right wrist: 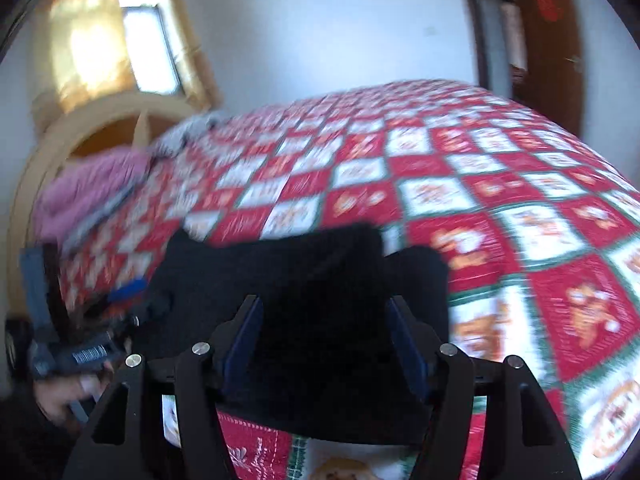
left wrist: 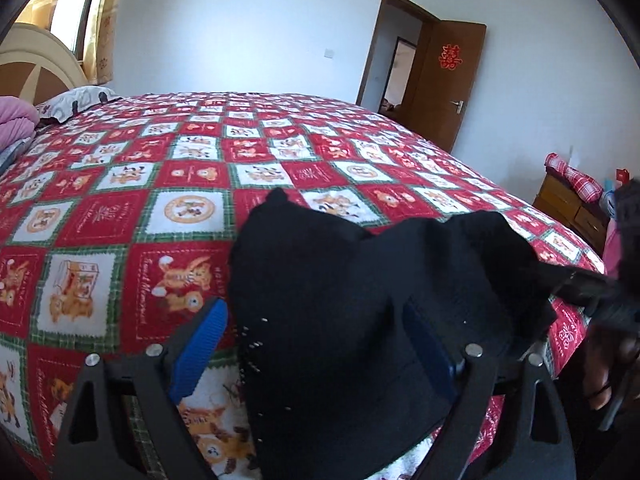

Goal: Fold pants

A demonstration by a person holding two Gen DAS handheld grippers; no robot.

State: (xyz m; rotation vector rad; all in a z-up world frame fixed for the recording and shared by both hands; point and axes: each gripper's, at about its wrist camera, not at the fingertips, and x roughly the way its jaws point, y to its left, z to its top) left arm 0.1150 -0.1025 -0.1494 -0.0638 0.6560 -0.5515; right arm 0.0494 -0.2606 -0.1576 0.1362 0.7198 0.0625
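Pants [left wrist: 340, 300], black and bunched, lie between the spread left gripper [left wrist: 316, 344] and right gripper [right wrist: 324, 344].

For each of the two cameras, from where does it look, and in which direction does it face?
Left wrist: sits behind the left gripper, faces across the bed toward the open door; its open fingers straddle the black pants; the other tool shows at right.
Right wrist: sits behind the right gripper, faces the headboard and window; blurred; the left hand shows at lower left.
Shared: pants, bed, door, pink bedding.
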